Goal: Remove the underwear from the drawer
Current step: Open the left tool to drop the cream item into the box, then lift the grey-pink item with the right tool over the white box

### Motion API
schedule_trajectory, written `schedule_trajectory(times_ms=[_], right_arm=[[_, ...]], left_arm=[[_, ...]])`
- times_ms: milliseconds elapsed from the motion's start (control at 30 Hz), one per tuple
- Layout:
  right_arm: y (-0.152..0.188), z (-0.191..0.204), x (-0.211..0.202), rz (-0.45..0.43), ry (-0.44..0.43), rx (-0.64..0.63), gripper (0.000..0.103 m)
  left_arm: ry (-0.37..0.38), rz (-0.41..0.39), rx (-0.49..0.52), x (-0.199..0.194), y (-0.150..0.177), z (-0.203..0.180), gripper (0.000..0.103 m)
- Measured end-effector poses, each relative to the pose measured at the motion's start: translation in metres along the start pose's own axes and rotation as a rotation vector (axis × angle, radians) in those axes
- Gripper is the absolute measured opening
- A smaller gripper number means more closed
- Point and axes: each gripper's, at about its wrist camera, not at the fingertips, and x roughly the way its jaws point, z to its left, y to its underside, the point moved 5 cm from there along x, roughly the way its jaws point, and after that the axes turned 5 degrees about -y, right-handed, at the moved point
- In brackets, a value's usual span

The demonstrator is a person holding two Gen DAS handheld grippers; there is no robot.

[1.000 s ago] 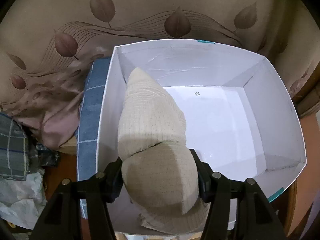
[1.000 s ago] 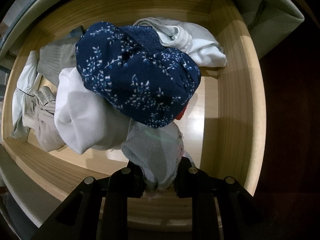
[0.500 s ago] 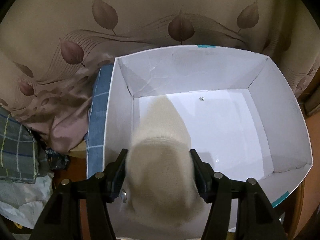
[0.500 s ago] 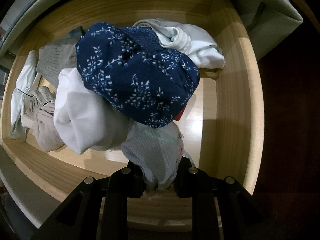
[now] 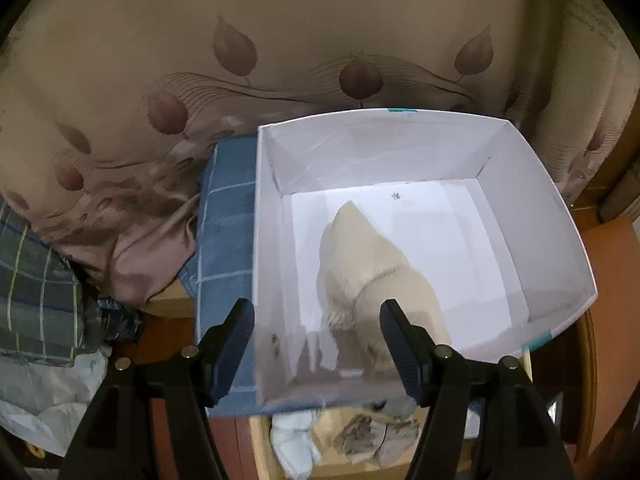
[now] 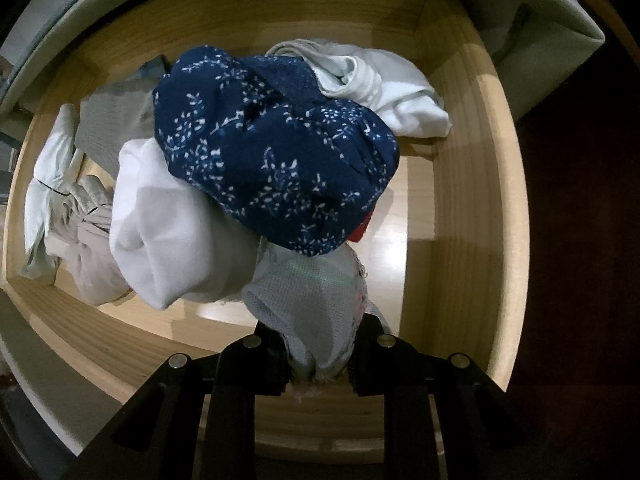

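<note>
In the left wrist view my left gripper (image 5: 317,320) is open and empty above the near wall of a white box (image 5: 552,216). A cream underwear piece (image 5: 368,268) lies inside the box, free of the fingers. In the right wrist view my right gripper (image 6: 318,354) is shut on a light grey mesh underwear piece (image 6: 308,292) over the wooden drawer (image 6: 460,184). A navy floral underwear piece (image 6: 276,152) sits on top of the pile, with white garments (image 6: 168,220) beside it.
The white box rests on a blue checked cloth (image 5: 226,220) beside a beige leaf-patterned bedspread (image 5: 280,40). Plaid fabric (image 5: 36,292) lies at the left. Part of the drawer with clothes (image 5: 348,436) shows below the box. More pale garments (image 6: 380,88) fill the drawer's back.
My left gripper has opened and let go of the cream underwear, which dropped into the white box. The left gripper has pulled back. The right gripper still holds the grey piece, nearly unmoved.
</note>
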Motion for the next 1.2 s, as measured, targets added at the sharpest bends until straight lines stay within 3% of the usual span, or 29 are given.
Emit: schedule_trajectory(times_ms=[333,467,767,1200], right_arm=[[-0.001,-0.014,-0.007,0.000,-0.092,0.035,0.019],[-0.004,-0.020,-0.026,-0.036,-0.122,0.038,0.019],[0.006,-0.035,-0.050,-0.043,-0.133,0.046,0.019],[-0.011,-0.020,-0.166,-0.220,-0.144,-0.026,0.019]], left_arm=[[-0.036,-0.017,-0.062,-0.028,0.075,0.035,0.067],[-0.070,-0.007,-0.066,-0.017,0.109,0.040,0.067],[-0.041,0.060,-0.125,0.019,0.163,0.031,0.067],[-0.111,0.065,-0.090,0.044,0.210,0.011,0.067]])
